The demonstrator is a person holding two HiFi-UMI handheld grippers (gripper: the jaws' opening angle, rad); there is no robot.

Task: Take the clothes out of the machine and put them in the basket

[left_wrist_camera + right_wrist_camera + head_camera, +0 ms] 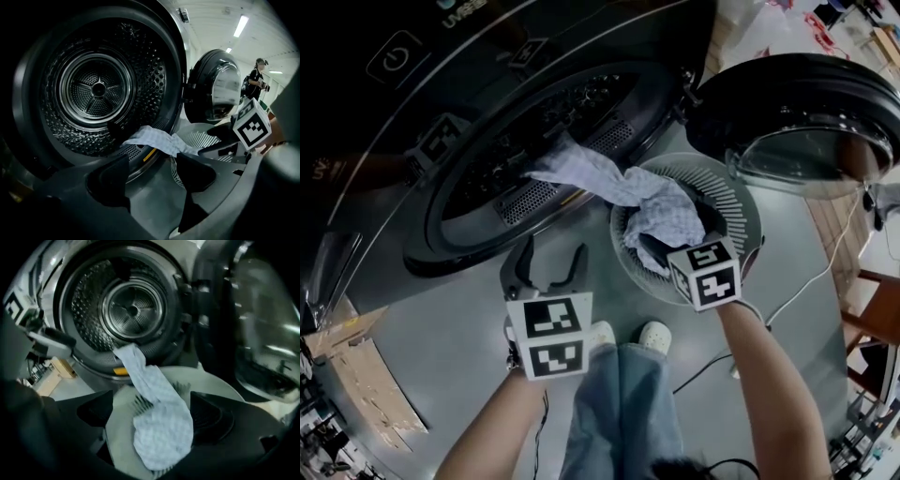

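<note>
Jaws of right gripper (154, 418) set wide apart, pads clear of the cloth (159, 427) lying between them. Jaws of left gripper (154, 180) parted about halfway, nothing between them.

Cloth position:
- Pale, finely checked fabric, stretched as one strip from machine (412, 216) to basket (741, 211).
- Upper end draped over lower lip of drum (133, 310) opening.
- Lower end bunched inside the basket, resting against its slatted wall, directly beneath the right gripper.

Basket position:
- White, round, slatted, standing on grey floor (441, 328) just in front of the machine.
- Partly beneath the door (797, 122), swung fully open toward the right of head view.

Gripper positions:
- Right gripper over the basket, angled down, marker cube uppermost in head view.
- Left gripper to the left of the basket, aimed at lower edge of drum opening, near the cloth but apart from it.

Also visible in head view: both forearms, jeans (623, 403) and light shoes (654, 335) close to the basket. Second person (257, 79) standing far off, seen in left gripper view.
</note>
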